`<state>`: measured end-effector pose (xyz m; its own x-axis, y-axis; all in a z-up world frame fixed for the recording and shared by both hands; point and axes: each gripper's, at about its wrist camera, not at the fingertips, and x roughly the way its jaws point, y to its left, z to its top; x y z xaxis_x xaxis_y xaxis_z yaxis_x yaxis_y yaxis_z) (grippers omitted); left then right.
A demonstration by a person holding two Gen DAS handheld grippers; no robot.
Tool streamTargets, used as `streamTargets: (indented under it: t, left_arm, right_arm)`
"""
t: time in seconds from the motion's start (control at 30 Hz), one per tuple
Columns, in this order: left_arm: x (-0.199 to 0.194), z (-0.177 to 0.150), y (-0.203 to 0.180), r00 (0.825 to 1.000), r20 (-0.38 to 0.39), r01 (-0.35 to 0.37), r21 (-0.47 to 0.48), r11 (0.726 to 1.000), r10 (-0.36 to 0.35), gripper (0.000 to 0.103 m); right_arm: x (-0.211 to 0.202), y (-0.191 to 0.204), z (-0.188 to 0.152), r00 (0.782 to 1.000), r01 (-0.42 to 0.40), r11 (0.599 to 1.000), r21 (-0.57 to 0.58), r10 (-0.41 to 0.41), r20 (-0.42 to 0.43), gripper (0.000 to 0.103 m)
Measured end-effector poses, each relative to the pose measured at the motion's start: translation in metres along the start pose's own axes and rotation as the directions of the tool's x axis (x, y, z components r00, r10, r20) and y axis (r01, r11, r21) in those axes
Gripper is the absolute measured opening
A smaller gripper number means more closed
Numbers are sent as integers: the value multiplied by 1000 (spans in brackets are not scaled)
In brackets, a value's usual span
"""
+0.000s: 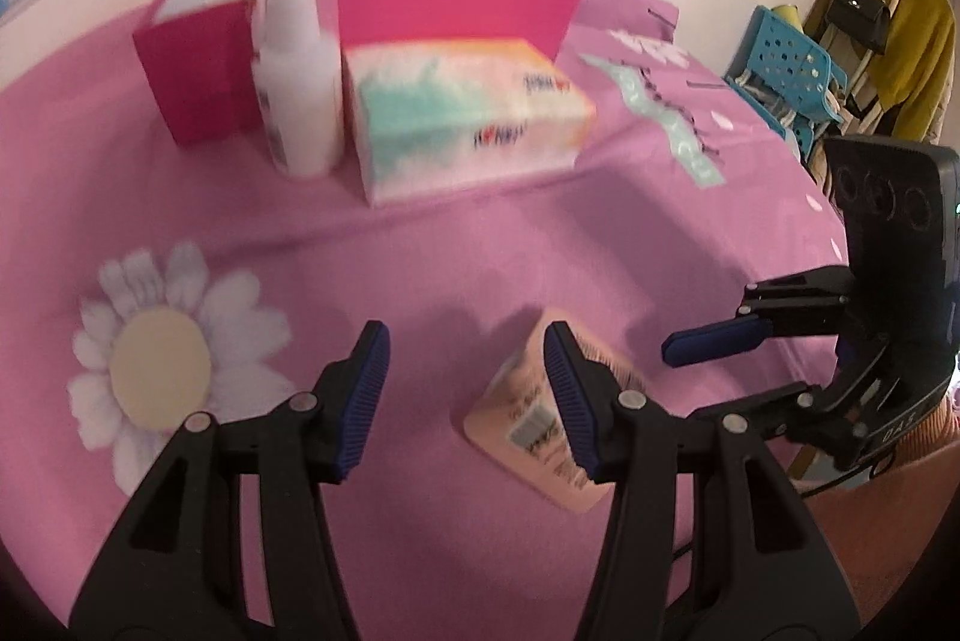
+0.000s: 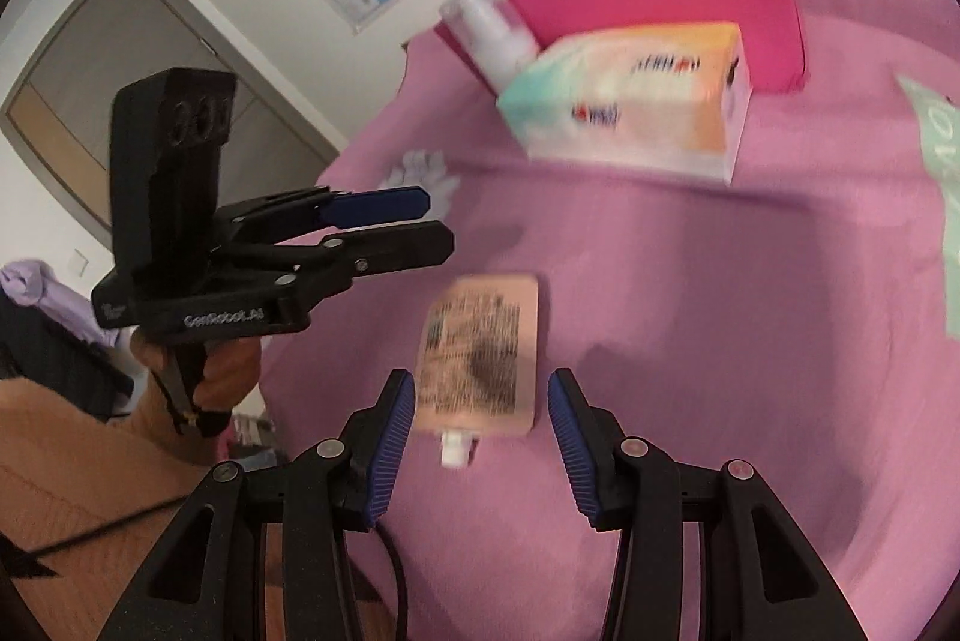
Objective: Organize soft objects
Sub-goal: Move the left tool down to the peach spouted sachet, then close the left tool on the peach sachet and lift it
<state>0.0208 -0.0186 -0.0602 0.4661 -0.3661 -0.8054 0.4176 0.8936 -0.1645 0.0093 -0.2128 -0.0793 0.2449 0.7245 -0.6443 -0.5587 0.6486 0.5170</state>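
Pink cloth (image 1: 420, 257) covers the whole top, w/ a wall map behind. Far back sits the pink box (image 1: 384, 14), lid off, w/ a white bottle (image 1: 297, 83) & tissue pack (image 1: 462, 113) in front of it. Soft peach pouch (image 2: 480, 353) lies flat on the cloth, white spout facing me. My right gripper (image 2: 480, 437) has its fingers apart, nothing in them, just over the spout end. My left gripper (image 1: 465, 395) is apart & empty too, beside the pouch. I think I'm at the grab step. Next: go lower, get the pouch between the pads, squeeze gently, then prob. carry it to the box.
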Motion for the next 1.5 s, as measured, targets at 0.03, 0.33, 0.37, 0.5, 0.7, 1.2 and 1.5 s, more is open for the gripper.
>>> streamTargets:
  t: [0.03,0.33,0.37,0.5,0.7,1.2,1.5]
  left_arm:
    - [1,-3,0,1000,-8,4,3,1000,-4,55]
    - [6,-13,-3,997,-44,68,18,998,-67,50]
    - [6,-13,-4,996,-46,81,20,996,-81,44]
    - [5,-12,-7,996,-45,84,31,996,-82,42]
    - [5,-16,-9,993,-58,107,19,994,-106,41]
    - [5,-11,-9,993,-49,108,56,993,-105,31]
    - [4,-15,-5,992,-54,117,16,993,-116,31]
  right_arm:
    - [1,0,-2,1000,0,1000,3,0,-5,47]
    - [11,6,-15,999,-26,999,40,27,-39,47]
    - [12,6,-14,999,-33,998,47,35,-35,47]
    - [17,0,-10,998,-62,994,92,62,-5,44]
    - [16,-9,0,997,-69,989,132,64,44,36]
    - [15,-2,-20,996,-89,980,177,93,-13,36]
    - [20,-8,-4,996,-53,982,182,40,76,36]
